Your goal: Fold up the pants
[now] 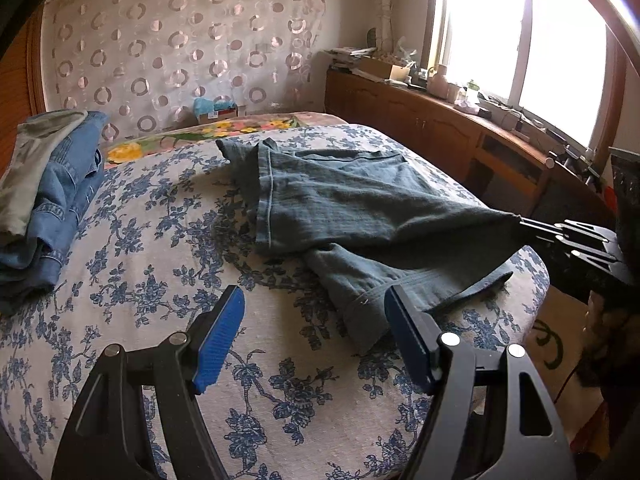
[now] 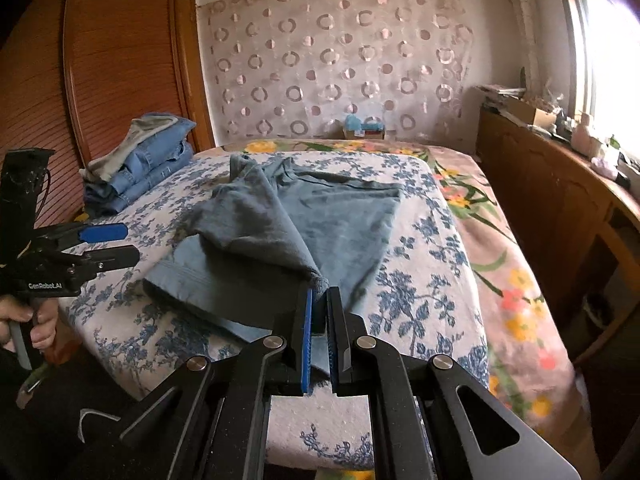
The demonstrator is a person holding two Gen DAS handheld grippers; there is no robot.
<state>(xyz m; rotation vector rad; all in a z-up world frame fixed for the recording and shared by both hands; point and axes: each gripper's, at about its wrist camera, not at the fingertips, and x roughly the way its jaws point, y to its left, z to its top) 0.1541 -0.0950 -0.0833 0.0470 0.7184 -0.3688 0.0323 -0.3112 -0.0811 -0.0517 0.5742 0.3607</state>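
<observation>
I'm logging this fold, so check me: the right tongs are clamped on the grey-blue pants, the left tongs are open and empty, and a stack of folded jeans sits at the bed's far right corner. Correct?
Not quite. The stack of folded jeans sits at the bed's far left corner, as the right wrist view shows. The rest holds: the right tongs are clamped on the grey-blue pants, and the left tongs are open and empty.

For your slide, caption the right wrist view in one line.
Right gripper shut on grey-blue pants, lifting one corner above the floral bedspread.
</observation>
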